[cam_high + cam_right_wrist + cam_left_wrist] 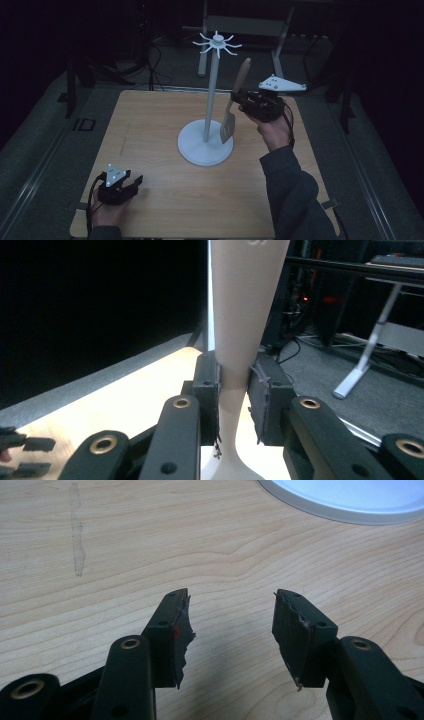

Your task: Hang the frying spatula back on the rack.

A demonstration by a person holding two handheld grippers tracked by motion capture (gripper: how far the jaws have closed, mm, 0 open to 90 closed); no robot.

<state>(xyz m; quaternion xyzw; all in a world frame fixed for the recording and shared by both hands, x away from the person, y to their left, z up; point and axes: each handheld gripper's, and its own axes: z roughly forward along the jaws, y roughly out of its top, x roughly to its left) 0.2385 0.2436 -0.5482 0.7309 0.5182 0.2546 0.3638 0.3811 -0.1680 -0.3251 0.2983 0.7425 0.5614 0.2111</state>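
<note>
Spatula (235, 102) up in the air at the far right of the wooden table (150, 150), held nearly upright, blade down and handle tip tilted up towards the white hook crown of the stand (210, 115). Right gripper (240, 102) has its black jaws clamped on the spatula's handle; in the right gripper view the pale handle (240, 340) runs straight up between the pads, pinched on both sides. Blade hangs just beside the stand's pole, over the edge of the round white base. Down at the near left, left gripper (132, 182) sits low over the tabletop, jaws spread wide with bare wood between them, gripping nothing; the base's rim (345, 510) peeks in ahead of it
</note>
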